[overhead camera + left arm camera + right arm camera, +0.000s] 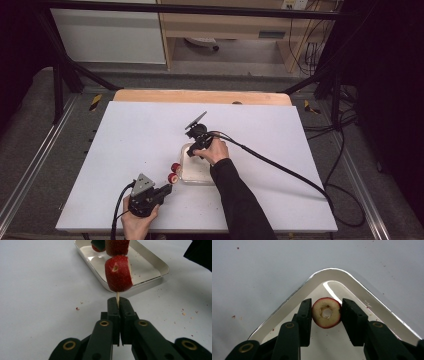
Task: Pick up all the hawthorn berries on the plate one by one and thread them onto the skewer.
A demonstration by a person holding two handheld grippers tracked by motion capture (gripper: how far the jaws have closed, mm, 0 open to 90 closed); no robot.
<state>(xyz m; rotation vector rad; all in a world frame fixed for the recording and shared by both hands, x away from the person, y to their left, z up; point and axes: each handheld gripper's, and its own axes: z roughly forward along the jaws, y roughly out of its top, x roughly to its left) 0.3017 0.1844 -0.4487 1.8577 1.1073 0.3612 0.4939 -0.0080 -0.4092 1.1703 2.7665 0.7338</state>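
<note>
Skewering the next apple ring

Skewer (117, 296) clamped in the left tool (119, 302), two red apple pieces (118, 273) threaded and hovering over the tray's (152, 262) near edge above the tabletop (130, 140). Hold it steady. The right tool (326, 312) has its pads against a cored ring (326, 313) in the tray corner; grip gently, lift, then line its hole with the skewer tip.

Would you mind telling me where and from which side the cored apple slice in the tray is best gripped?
Grip the apple slice across its red rim, coming straight down from above. It lies flat near a corner of the tray, cut face and core hole up, so only the skin edges offer opposing surfaces. The right gripper already stands this way, a jaw at either side of the rim.
</note>
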